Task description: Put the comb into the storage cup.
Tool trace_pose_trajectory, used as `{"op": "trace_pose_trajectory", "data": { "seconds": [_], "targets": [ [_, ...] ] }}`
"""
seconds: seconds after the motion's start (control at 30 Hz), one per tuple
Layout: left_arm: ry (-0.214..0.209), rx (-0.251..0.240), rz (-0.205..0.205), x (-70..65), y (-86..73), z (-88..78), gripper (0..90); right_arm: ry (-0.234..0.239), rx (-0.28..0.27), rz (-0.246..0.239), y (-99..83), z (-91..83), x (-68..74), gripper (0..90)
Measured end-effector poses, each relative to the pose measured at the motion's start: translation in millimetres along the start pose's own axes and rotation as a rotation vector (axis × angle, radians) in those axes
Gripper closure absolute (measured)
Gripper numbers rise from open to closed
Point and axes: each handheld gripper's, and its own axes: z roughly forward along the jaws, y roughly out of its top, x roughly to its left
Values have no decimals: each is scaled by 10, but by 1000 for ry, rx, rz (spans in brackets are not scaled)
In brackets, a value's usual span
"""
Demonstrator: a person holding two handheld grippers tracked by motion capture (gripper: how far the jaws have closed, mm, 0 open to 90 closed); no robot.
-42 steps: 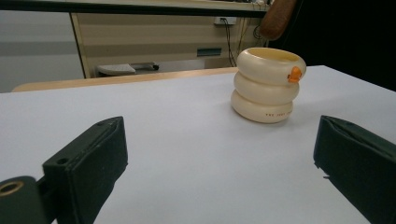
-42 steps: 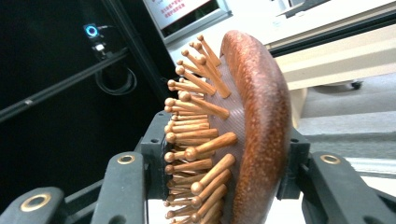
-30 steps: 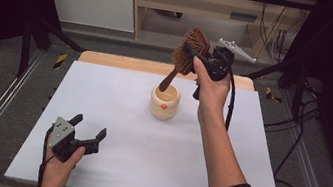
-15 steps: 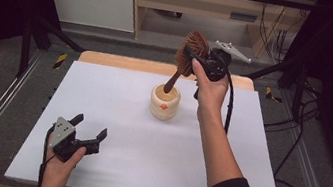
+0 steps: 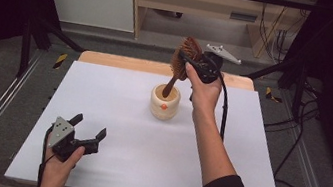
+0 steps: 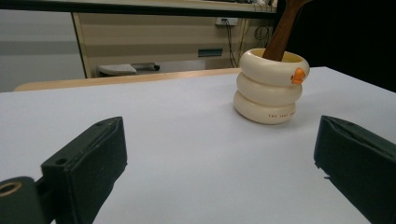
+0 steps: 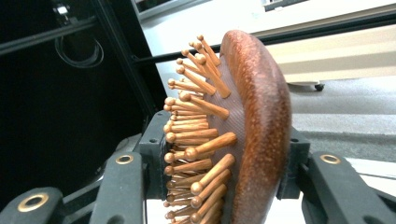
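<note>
My right gripper (image 5: 190,63) clamps the brown wooden paddle hairbrush (image 7: 243,135) at upper centre; tilting could topple the cream ringed cup (image 5: 164,102).

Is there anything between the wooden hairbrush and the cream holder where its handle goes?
Nothing visible blocks it. The right gripper grips the hairbrush by its head, and the handle tip is already inside the open top of the holder.

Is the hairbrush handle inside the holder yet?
Yes. The hairbrush handle's tip sits inside the cream holder, leaning, with the right tongs clamped on its head.
</note>
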Motion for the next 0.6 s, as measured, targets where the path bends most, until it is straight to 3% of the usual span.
{"op": "trace_pose_trajectory", "data": {
  "seconds": [0.6],
  "targets": [
    [0,0,0,4,0,0,26,-2,23,13,-190,62,-37,501]
  ]
}}
